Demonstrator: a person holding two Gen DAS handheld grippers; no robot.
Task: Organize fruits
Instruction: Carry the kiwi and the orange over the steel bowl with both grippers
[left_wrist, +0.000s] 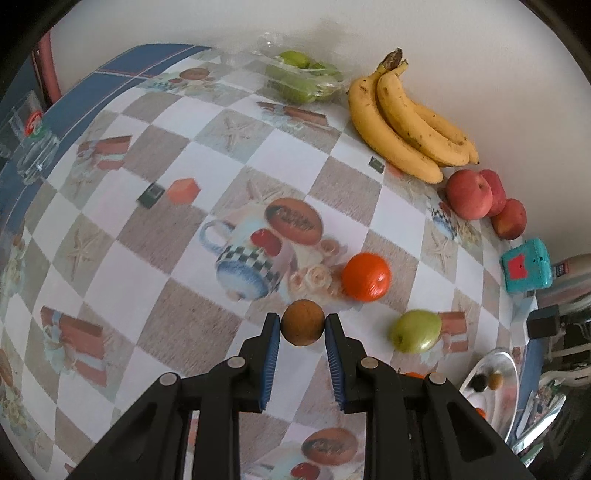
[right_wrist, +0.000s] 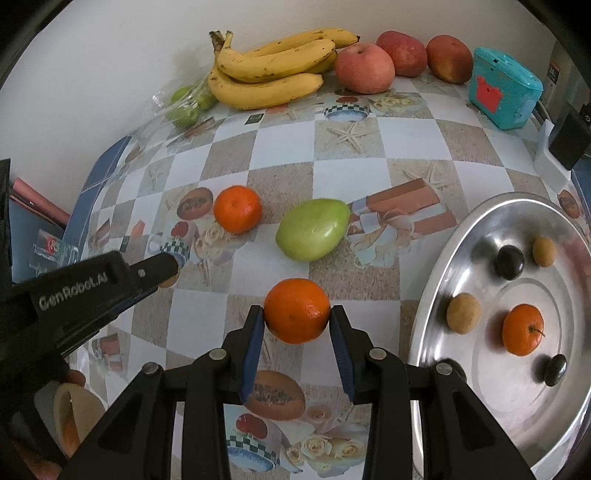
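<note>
Black plastic arms with ribbed blue pads fill the bottom of both of my views. My left gripper (left_wrist: 303, 326) is clenched on a small brown fruit (left_wrist: 303, 322), round and matte with a rough skin, pinched between the pad tips above the tablecloth (left_wrist: 184, 325). My right gripper (right_wrist: 297, 314) grasps a mandarin (right_wrist: 296, 310), glossy and dimpled, pads pressed on both its sides.

On the right wrist view, a second mandarin (right_wrist: 237, 209) and a smooth, waxy green fruit (right_wrist: 313, 229) with a pointed end lie apart on the checked, printed oilcloth, between my grippers and the wall. To the right sits a round, shiny metal tray (right_wrist: 461, 236). It holds a third mandarin (right_wrist: 522, 329), two tan round fruits (right_wrist: 463, 313) and two small dark ones (right_wrist: 509, 262), all apart from one another.

Along the wall lie a bunch of speckled yellow bananas (right_wrist: 269, 70), three red apples (right_wrist: 364, 67) just beside them, and green fruits in a crinkled clear bag (right_wrist: 184, 103). A teal box (right_wrist: 504, 86) with a red mark stands at the far right. From the left wrist, I see a clear glass (left_wrist: 31, 147) near the table's blue edge.
</note>
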